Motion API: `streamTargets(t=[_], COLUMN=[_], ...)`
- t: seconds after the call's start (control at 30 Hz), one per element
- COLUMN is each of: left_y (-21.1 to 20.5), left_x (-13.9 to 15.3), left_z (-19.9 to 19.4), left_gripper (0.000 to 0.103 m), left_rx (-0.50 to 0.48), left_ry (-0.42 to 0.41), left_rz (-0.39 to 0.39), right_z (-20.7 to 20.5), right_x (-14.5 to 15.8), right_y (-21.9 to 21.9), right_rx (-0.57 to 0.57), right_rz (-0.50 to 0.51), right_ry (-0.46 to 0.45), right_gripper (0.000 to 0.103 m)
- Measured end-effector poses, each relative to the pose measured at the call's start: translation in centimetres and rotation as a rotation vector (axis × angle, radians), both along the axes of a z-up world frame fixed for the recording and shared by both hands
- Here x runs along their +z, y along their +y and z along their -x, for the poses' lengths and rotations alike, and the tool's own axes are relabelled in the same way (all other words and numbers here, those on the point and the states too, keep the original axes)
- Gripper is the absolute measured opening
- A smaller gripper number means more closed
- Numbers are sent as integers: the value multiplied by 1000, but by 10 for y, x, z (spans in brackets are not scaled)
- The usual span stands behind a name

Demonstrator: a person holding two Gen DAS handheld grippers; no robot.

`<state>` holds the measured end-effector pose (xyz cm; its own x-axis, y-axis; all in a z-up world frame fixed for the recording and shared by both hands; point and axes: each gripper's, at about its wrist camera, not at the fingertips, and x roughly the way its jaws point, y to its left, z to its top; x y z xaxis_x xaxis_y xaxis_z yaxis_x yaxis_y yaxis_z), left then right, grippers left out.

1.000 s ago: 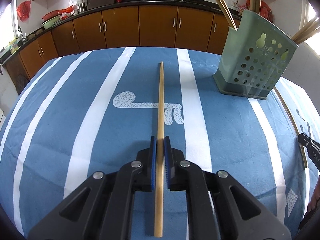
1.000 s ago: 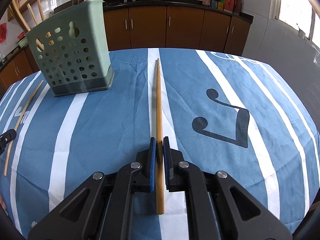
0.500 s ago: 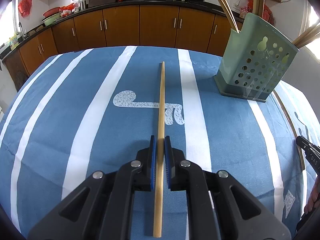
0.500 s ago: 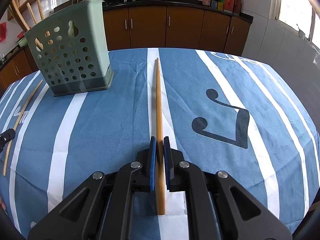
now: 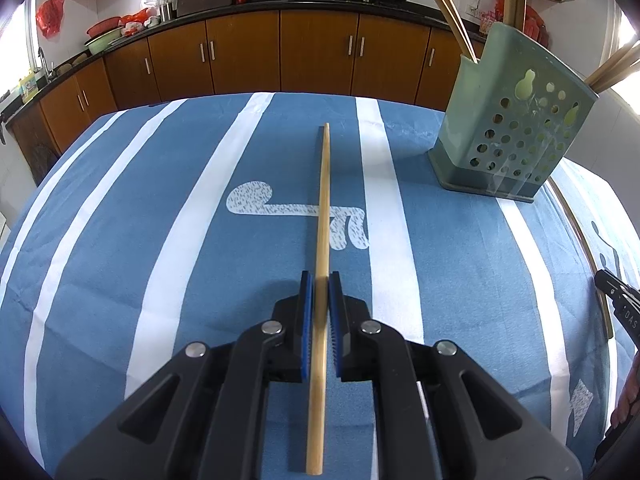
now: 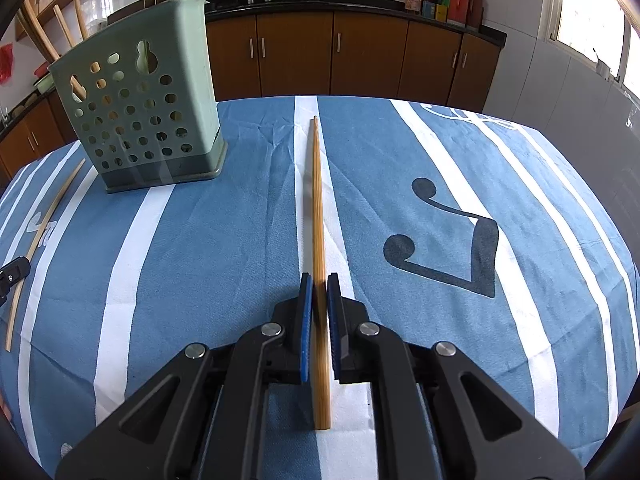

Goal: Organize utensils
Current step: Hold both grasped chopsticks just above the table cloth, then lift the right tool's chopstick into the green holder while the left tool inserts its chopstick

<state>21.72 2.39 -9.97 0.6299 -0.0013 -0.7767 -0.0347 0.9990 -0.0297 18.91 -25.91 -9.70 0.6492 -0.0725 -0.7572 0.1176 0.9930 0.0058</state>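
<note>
Left gripper (image 5: 320, 280): pinching chopstick (image 5: 325, 200), frame centre.
Right gripper (image 6: 319, 282): pinching second chopstick (image 6: 316, 200).
Holder (image 6: 140, 120): upper left, right view.

The right gripper (image 6: 319, 304) clamps a chopstick (image 6: 317, 216), with the green holder (image 6: 140, 112) at left.

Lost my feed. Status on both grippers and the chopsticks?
Left gripper shut on a chopstick. Right gripper shut on another chopstick. Green holder stands between them, path clear.

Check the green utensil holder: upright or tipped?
Upright: the green utensil holder stands on its base on the tablecloth, chopsticks sticking out.
</note>
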Motion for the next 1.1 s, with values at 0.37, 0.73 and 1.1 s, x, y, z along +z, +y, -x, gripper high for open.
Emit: streamTargets(t=[0.37, 0.73, 1.1], left_y=[0, -5, -1], left_x=[0, 0, 11], left_z=[0, 18, 33], left_gripper=[11, 11, 8], left_rx=[0, -23, -34], left_ry=[1, 5, 5], left_rz=[1, -49, -31], right_z=[0, 10, 33], right_x=[0, -1, 16], right_y=[0, -6, -10], right_rx=[0, 6, 3], right_rz=[1, -45, -54], right_ry=[0, -4, -72], right_gripper=[9, 8, 8])
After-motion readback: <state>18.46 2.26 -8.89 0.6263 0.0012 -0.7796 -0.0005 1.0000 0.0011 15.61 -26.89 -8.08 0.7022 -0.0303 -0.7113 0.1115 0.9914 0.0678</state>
